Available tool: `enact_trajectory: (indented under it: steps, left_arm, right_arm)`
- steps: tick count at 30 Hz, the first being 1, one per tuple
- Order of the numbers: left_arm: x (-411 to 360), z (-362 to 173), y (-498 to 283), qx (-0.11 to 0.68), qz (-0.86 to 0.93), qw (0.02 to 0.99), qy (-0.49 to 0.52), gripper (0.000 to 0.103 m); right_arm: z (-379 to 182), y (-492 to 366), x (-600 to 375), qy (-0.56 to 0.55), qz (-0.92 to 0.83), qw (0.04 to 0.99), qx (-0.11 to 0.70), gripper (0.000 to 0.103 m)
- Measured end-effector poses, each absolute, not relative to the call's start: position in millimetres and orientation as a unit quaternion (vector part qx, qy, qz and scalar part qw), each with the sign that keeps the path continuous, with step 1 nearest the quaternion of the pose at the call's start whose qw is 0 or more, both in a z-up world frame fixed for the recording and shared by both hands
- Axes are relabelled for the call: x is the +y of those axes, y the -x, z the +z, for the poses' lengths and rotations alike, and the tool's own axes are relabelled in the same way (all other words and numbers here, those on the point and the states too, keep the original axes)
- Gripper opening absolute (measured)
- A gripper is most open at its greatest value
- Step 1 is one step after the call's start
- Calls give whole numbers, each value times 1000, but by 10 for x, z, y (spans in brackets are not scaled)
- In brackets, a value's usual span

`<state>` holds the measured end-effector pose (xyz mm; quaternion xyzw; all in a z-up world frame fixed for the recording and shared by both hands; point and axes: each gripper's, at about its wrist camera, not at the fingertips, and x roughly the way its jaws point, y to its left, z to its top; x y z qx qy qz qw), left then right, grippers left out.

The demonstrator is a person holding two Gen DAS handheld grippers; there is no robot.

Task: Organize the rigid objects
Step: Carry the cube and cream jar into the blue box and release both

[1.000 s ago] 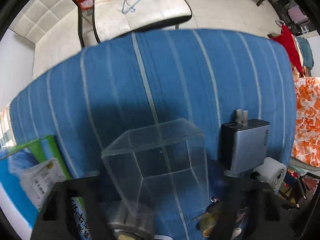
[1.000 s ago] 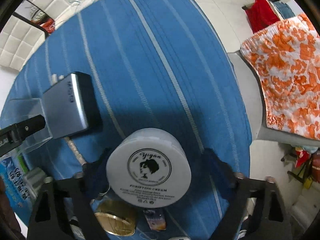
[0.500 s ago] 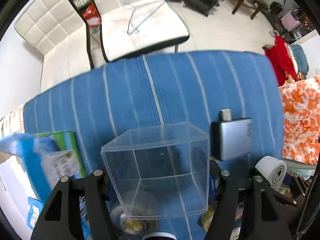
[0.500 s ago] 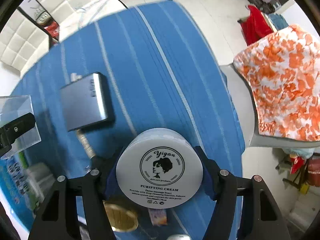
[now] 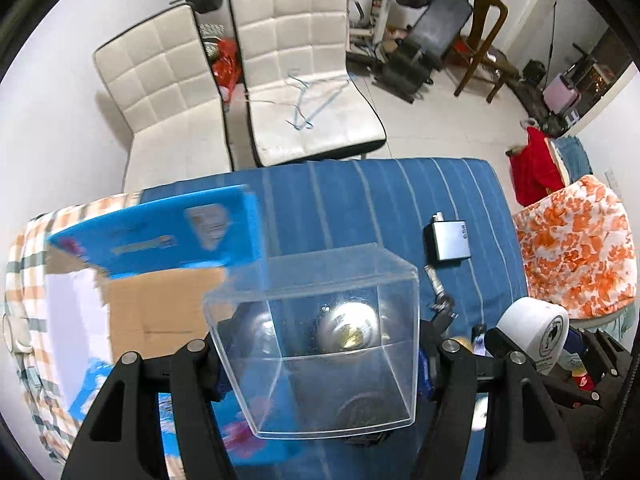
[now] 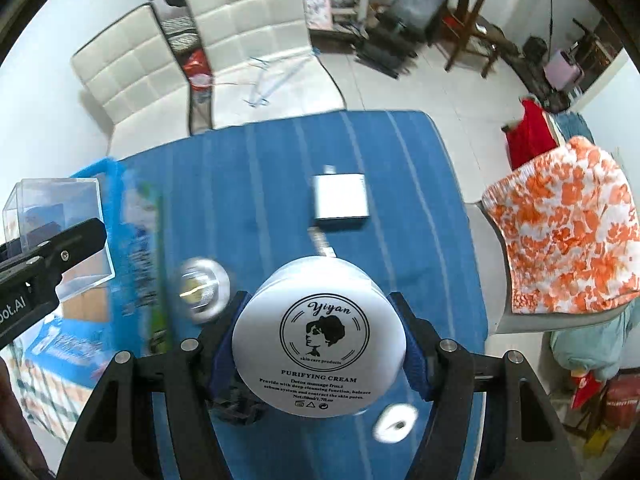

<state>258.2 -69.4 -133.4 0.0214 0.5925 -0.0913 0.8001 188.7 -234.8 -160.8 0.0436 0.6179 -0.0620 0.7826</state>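
Blue striped tablecloth (image 6: 280, 168) – silver charger (image 6: 340, 200), round tin (image 6: 202, 284), cardboard box (image 5: 160, 304) lying on it

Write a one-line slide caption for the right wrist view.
Right tool grips a white cream jar above the blue striped cloth.

Both fisheye views are brightly and evenly lit, with black vignetting in the corners and strong bending of lines toward the edges. Motion blur smears the blue box (image 5: 160, 236) at left, while glare glints off the clear plastic case (image 5: 320, 320).
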Motion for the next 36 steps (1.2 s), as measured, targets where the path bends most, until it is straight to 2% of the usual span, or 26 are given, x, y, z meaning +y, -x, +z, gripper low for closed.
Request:
enact_trajectory:
  steps: [7, 13, 21, 30, 36]
  left_arm:
    - [14, -1053, -2466, 567, -70, 820, -14, 64]
    - [594, -1105, -2476, 571, -53, 819, 7, 64]
    - [1198, -1783, -2800, 643, -75, 760, 65, 64]
    - [1359, -2609, -3195, 698, -85, 705, 95, 64]
    - [1343, -2803, -3346, 711, -99, 689, 100, 64]
  right_arm:
    - [-1269, -1836, -1407, -25, -26, 797, 603, 70]
    - [-1255, -2019, -703, -23, 9, 797, 603, 70]
    - [-1799, -2449, -92, -13, 53, 771, 634, 70]
    - [-2402, -2887, 251, 5, 71, 749, 659, 70]
    - [-2715, -3091, 394, 19, 83, 735, 672, 70]
